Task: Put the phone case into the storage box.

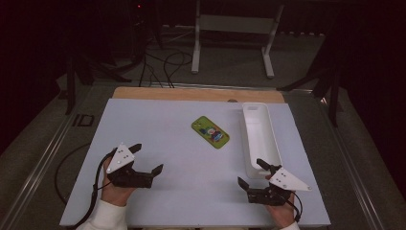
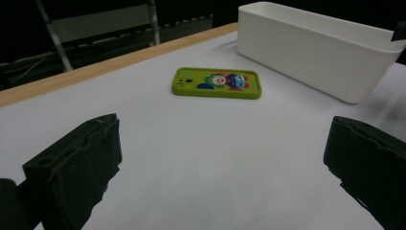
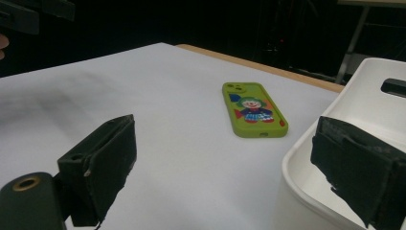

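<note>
— What does the high view show of the surface and the room?

— A white tabletop (image 1: 158, 143) with a wooden strip (image 1: 191, 94) along its far edge, in a dark room. Beyond it lie grey floor, black cables (image 1: 163, 67) and a white frame stand (image 1: 234, 28).

— And the things on it?

— A green phone case (image 1: 210, 132) with a clown picture lies flat near the middle, its long axis running diagonally from far-left to near-right. Just to its right, apart from it, stands a long white bin (image 1: 261, 136), lengthwise away from the person. The left gripper (image 1: 146, 160) sits near-left, the right gripper (image 1: 253, 173) near-right beside the bin's near end; each has its fingers spread apart and holds nothing.

— The left gripper view?

— Its black fingers (image 2: 81, 163) stand wide apart over bare tabletop. The phone case lies ahead between them, well apart, long axis crosswise, camera holes at its left end. The bin is at the upper right.

— The right gripper view?

— Fingers (image 3: 103, 163) again wide apart. The phone case lies ahead with its long axis almost along the line of sight, camera holes at the far end. The bin's rim sits at the right, with the right-hand finger in front of it.
</note>
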Available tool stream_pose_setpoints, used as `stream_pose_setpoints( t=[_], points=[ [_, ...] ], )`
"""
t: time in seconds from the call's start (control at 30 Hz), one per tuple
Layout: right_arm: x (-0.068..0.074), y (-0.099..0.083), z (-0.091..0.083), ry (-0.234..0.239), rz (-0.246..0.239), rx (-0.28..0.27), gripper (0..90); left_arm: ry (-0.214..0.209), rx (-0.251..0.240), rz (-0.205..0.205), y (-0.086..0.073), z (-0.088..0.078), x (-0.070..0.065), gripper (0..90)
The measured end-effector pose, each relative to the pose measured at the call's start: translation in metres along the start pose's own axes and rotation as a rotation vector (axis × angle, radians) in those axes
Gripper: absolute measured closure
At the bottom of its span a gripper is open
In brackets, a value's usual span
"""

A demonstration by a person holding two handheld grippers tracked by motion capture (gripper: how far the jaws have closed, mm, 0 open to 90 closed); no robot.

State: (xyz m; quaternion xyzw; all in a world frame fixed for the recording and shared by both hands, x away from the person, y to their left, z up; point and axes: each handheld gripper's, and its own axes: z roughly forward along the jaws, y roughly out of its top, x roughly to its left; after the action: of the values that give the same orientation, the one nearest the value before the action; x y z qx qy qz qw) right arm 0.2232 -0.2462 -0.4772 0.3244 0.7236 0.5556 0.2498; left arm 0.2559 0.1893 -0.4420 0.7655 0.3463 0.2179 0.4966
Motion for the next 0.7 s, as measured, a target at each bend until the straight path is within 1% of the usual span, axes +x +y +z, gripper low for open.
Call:
stream_pose_setpoints(
  t=[0.2,0.27,0.53,0.7],
  points=[
    [-0.001,0.000,0.000,-0.002,0.002,0.000,8.5,0.003,0.020,0.002,0.006,0.006,0.002,0.0],
    [-0.001,0.000,0.000,-0.004,0.002,0.001,8.5,0.002,0.031,0.012,0.010,0.009,0.002,0.0],
    [-0.001,0.000,0.000,-0.006,0.003,0.000,8.5,0.000,0.038,0.018,0.017,0.015,0.004,0.1],
    [-0.002,0.000,0.000,-0.008,0.001,0.001,8.5,0.001,0.046,0.032,0.020,0.019,0.005,0.1]
  ],
)
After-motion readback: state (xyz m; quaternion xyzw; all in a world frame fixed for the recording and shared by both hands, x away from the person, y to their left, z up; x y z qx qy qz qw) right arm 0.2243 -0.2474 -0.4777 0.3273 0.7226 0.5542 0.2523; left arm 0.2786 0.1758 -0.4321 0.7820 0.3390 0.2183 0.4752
